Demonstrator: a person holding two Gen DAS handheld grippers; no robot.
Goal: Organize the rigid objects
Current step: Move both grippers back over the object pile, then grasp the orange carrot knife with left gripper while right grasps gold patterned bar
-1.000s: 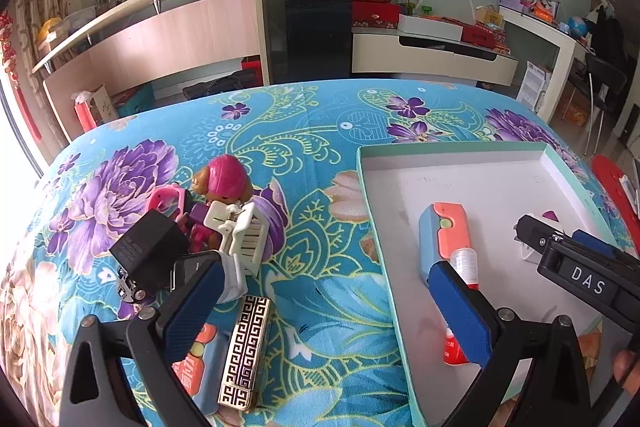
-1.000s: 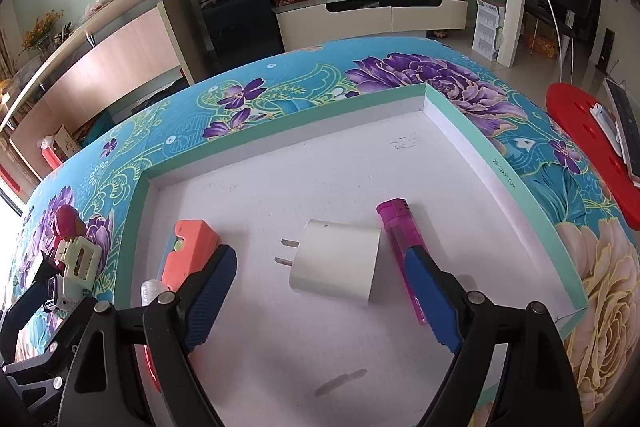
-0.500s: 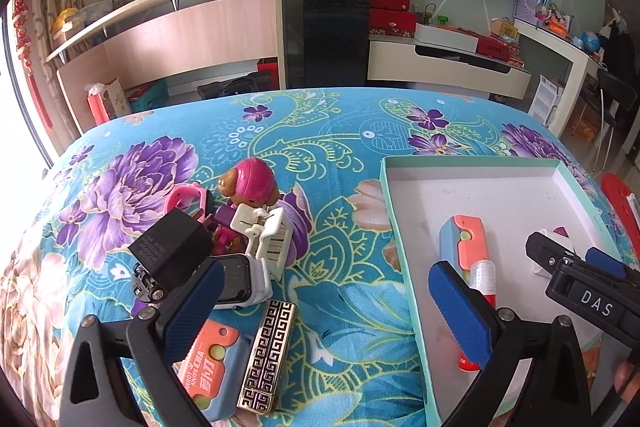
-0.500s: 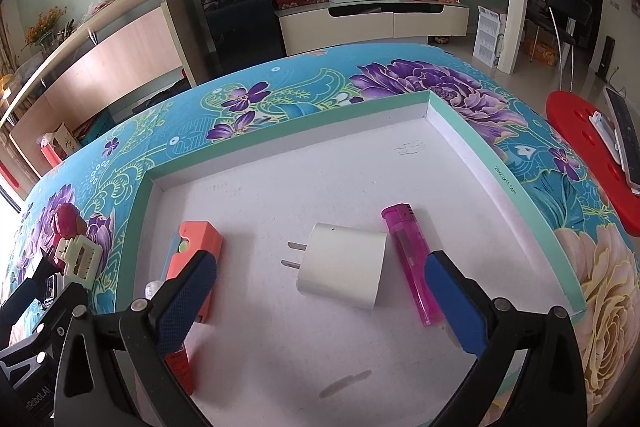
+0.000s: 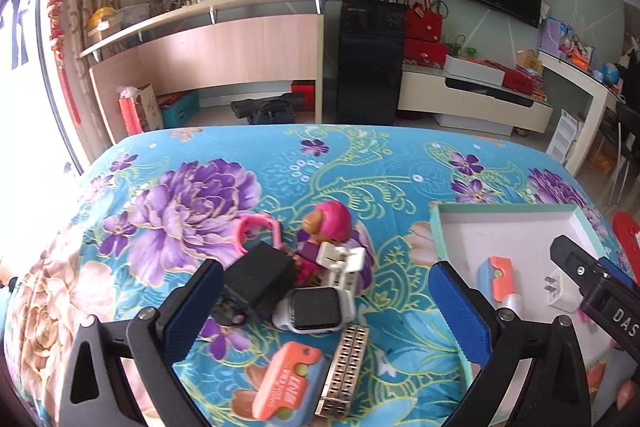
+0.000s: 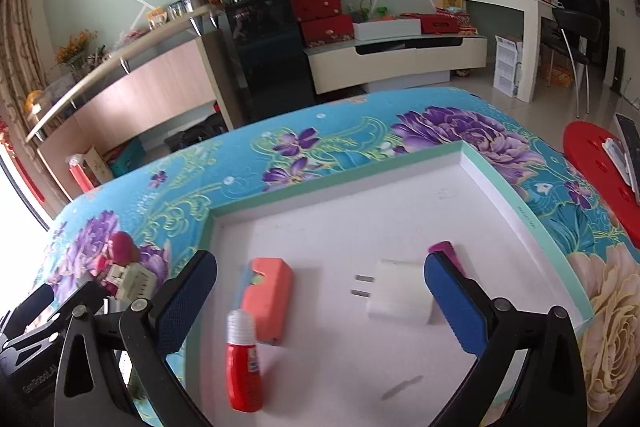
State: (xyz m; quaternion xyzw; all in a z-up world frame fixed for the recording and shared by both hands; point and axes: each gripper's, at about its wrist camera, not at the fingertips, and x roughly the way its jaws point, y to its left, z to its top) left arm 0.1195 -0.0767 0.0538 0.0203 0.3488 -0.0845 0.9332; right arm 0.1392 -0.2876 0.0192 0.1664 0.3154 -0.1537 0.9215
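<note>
My left gripper [image 5: 326,297] hangs open above a pile on the flowered cloth. The pile holds a black adapter [image 5: 260,279], a smartwatch [image 5: 316,309], a white hair clip [image 5: 340,267], a pink-headed toy figure [image 5: 330,227] and a pink loop [image 5: 258,235]. Nearer lie an orange case [image 5: 286,383] and a gold patterned lighter [image 5: 344,367]. My right gripper [image 6: 320,293] is wide open above the white tray [image 6: 340,182], with nothing between its fingers. In the tray lie an orange case [image 6: 270,295], a red bottle [image 6: 242,371], a white charger [image 6: 400,293] and a pink lighter [image 6: 446,251].
The tray [image 5: 504,209] sits on the right part of the blue flowered table cloth [image 5: 360,171], with the pile to its left. A red stool [image 6: 596,163] stands off the table's right side. Shelves and cabinets line the far wall.
Both grippers have risen and drawn back. The left view has swung left from the tray onto the pile. The right jaws have widened and left the charger and pink lighter lying in the tray.
</note>
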